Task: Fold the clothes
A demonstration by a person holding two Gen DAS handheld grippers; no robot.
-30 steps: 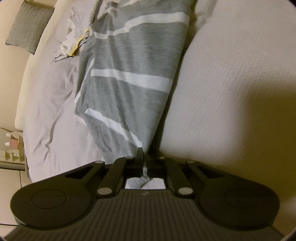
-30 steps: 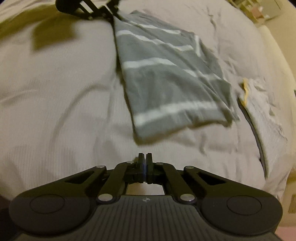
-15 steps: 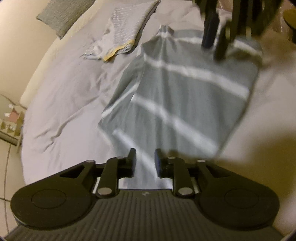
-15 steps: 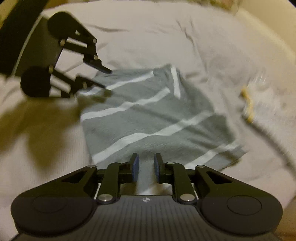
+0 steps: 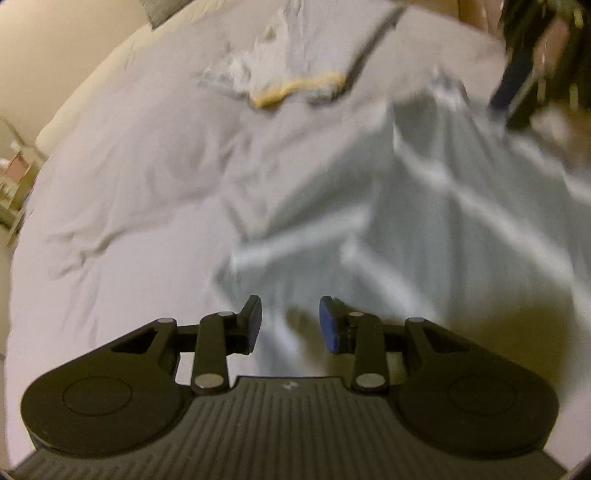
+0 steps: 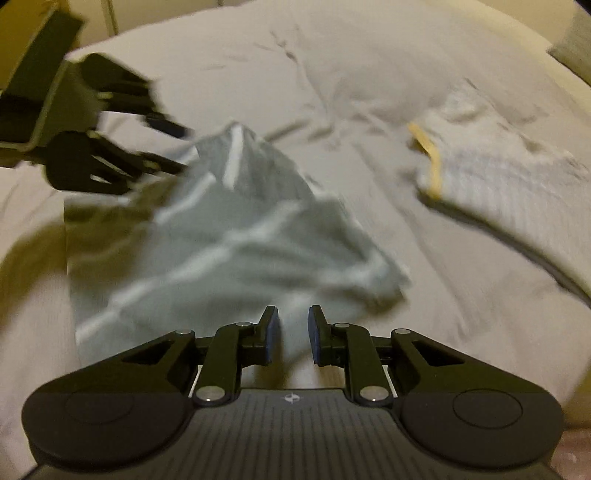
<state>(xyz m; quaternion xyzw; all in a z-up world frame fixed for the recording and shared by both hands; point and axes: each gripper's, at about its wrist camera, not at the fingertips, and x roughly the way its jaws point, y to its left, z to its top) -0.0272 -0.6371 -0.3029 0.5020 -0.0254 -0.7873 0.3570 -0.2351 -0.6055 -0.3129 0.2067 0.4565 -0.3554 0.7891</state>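
A grey garment with white stripes (image 5: 424,240) (image 6: 236,240) lies loosely folded on the bed, blurred by motion. My left gripper (image 5: 290,319) is open just above the garment's near edge, with nothing between its blue pads. My right gripper (image 6: 293,334) is open too, hovering over the garment's near edge and holding nothing. In the right wrist view the left gripper (image 6: 173,147) shows at upper left, near the garment's far corner. In the left wrist view the right gripper (image 5: 517,92) appears as a dark blur at upper right.
A white garment with a yellow trim (image 5: 295,81) (image 6: 498,173) lies further along the bed. The pale bedsheet (image 5: 129,184) (image 6: 369,74) is wrinkled around both. A grey pillow (image 5: 162,11) sits at the far edge, and a small side table (image 5: 14,181) stands off the bed's left side.
A second ago both grippers were shut, the left on the striped garment's edge. Both have opened, the garment now lies released on the bed, and both views have swung quickly.
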